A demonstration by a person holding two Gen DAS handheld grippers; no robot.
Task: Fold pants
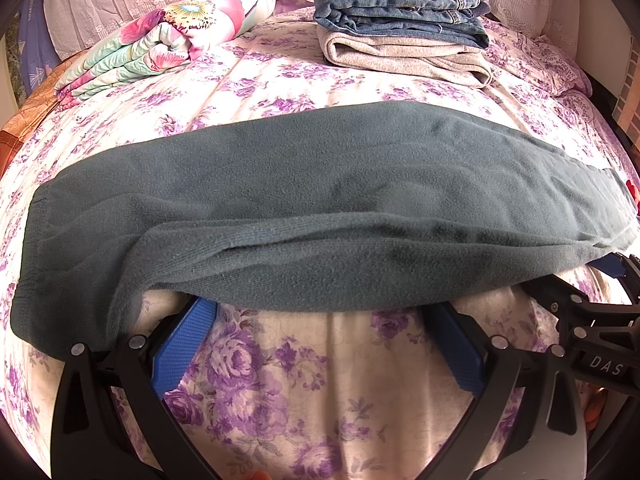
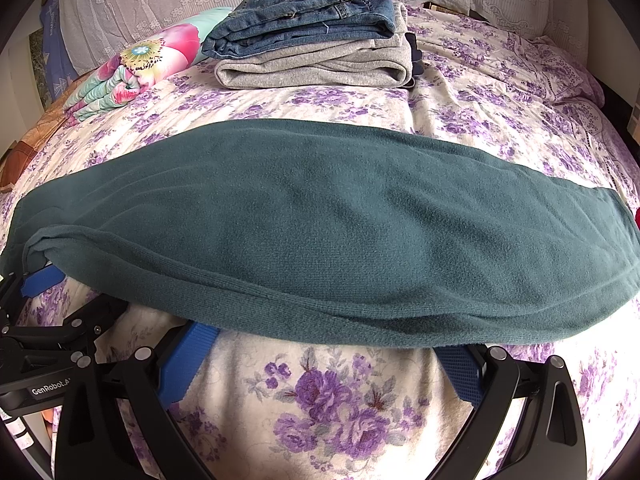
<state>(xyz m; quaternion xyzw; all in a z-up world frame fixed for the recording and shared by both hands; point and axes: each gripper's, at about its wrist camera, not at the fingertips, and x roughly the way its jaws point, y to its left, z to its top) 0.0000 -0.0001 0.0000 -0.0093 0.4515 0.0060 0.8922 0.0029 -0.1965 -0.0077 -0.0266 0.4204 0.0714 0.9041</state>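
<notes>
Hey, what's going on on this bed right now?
A person is folding pants with a handheld gripper in each hand. The dark green pants lie stretched sideways across the floral bedsheet. Both the left gripper and the right gripper are open, their blue fingers wide apart with the tips under the near edge of the cloth. At the back sit a stack of folded jeans on grey pants and a folded flowery quilt.
</notes>
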